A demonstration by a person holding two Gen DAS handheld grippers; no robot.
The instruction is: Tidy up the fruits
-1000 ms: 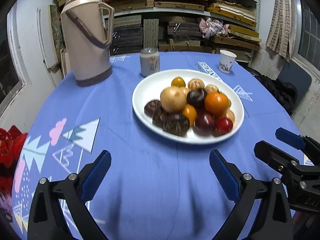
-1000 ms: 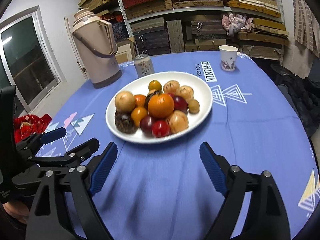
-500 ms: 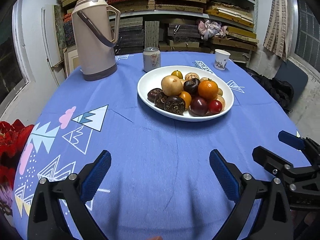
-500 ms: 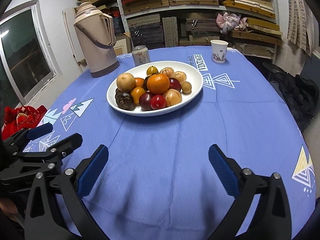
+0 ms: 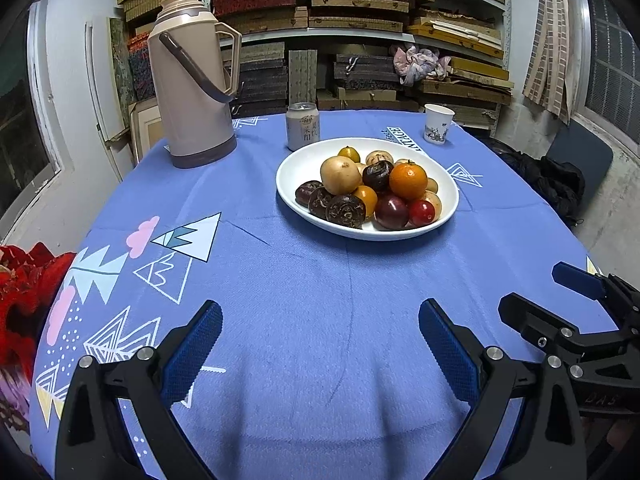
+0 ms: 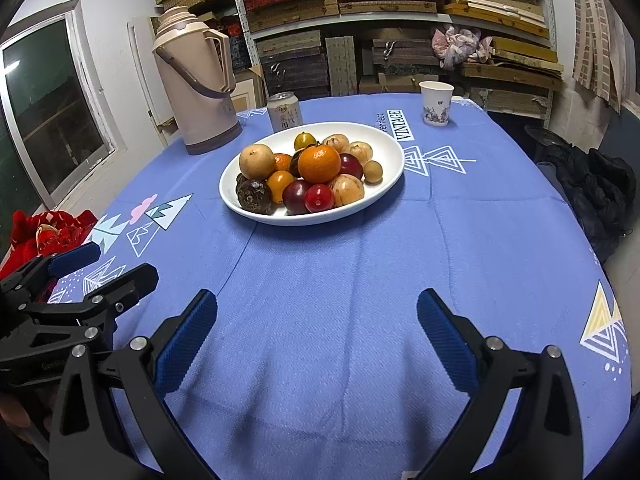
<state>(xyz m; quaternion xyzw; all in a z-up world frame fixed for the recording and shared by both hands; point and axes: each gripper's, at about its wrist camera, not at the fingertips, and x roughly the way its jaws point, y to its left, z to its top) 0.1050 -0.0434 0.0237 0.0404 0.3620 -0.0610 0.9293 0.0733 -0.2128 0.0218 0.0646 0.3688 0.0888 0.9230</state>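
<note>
A white plate [image 5: 304,160] [image 6: 390,150] sits mid-table, piled with fruit: an orange [image 5: 408,180] [image 6: 319,163], a tan round fruit [image 5: 340,175] [image 6: 256,161], dark wrinkled fruits [image 5: 345,211] [image 6: 254,195], a red cherry tomato [image 5: 421,213] [image 6: 319,201] and several others. My left gripper [image 5: 320,340] is open and empty, low over the near cloth, well short of the plate. My right gripper [image 6: 318,332] is open and empty, likewise near. Each shows at the edge of the other's view.
A round table with a blue patterned cloth [image 5: 304,280] [image 6: 460,240]. Behind the plate stand a beige thermos [image 5: 192,80] [image 6: 196,80], a drink can [image 5: 303,126] [image 6: 284,111] and a paper cup [image 5: 438,123] [image 6: 436,103]. Red fabric [image 5: 24,288] lies left; shelves behind.
Both grippers have pulled back from the plate, which now looks smaller and farther away. Both stay open and empty.
</note>
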